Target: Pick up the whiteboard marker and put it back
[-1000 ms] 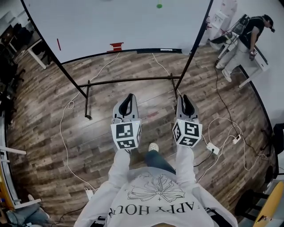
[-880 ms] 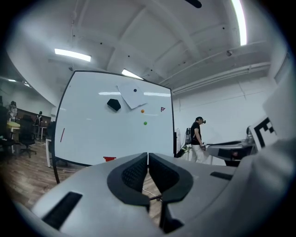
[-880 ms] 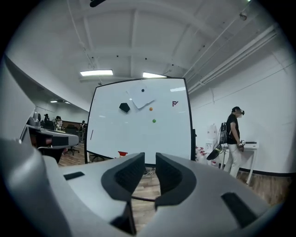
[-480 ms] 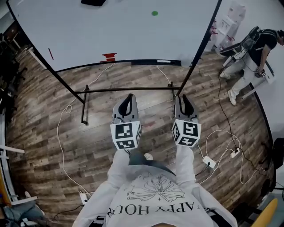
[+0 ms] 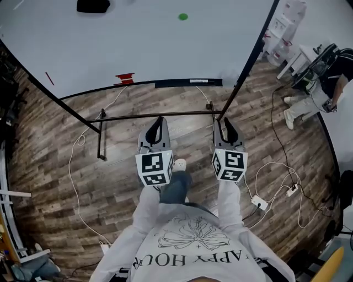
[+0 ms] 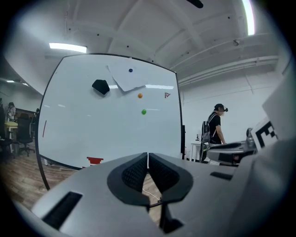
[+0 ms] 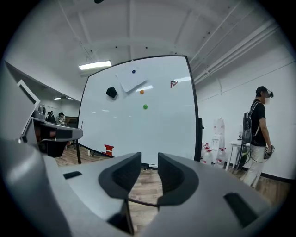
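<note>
One opening, empty right claw [image 7: 149, 160] faces the distant whiteboard [image 7: 138, 122].

The wooden floor [image 5: 49, 165] is being crossed by a thin white cable [image 5: 70, 165], and a power strip [image 5: 259, 203] is being left lying on it at the right. On the board [image 5: 165, 49], a green magnet [image 5: 182, 16], a black block [image 5: 92, 5] and a paper sheet [image 7: 132, 79] are being held up. A red thing [image 5: 124, 78] is being carried at its lower edge. A person [image 5: 325, 88] is being seen standing beside a white table [image 5: 300, 55] at the far right. The room is being lit by a ceiling lamp [image 7: 95, 65].
</note>
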`<act>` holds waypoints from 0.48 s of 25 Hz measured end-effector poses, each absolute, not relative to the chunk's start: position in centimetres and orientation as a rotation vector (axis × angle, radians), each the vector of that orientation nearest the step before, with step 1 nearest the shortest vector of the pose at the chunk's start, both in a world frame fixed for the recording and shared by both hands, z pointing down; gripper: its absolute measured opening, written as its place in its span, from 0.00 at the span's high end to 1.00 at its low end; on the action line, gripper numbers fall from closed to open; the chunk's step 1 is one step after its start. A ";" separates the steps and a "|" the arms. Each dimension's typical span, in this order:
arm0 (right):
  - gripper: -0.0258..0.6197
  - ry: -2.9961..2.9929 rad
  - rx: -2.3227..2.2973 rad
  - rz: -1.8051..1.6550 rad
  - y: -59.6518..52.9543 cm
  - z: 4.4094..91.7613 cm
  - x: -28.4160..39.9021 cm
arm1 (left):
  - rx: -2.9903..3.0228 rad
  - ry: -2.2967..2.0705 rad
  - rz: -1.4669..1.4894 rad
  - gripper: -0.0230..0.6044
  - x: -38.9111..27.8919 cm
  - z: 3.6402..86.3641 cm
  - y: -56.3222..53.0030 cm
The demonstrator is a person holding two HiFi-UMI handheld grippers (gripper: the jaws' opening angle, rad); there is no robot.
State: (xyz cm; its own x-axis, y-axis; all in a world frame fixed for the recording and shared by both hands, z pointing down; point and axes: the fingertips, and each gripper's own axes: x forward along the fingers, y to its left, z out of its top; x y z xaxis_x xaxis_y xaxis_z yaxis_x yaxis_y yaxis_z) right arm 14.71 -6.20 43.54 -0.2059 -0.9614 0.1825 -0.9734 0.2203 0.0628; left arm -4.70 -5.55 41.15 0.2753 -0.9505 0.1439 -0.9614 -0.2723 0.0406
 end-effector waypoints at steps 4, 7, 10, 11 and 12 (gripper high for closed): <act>0.78 -2.293 1.833 0.101 -11.5 44.2 15.3 | 2.412 -1.800 0.141 0.95 -4.1 41.9 -10.8; 0.77 -2.281 1.814 0.105 -15.9 44.5 15.6 | 2.413 -1.792 0.155 0.95 -3.6 42.1 -14.9; 0.77 -2.269 1.800 0.111 -19.9 44.9 15.5 | 2.416 -1.784 0.165 0.95 -3.5 42.2 -18.6; 0.77 -2.268 1.798 0.117 -21.2 45.0 15.4 | 2.418 -1.781 0.168 0.95 -3.6 42.2 -19.8; 0.76 -2.267 1.795 0.124 -22.5 45.1 15.2 | 2.417 -1.780 0.171 0.95 -3.8 42.3 -21.0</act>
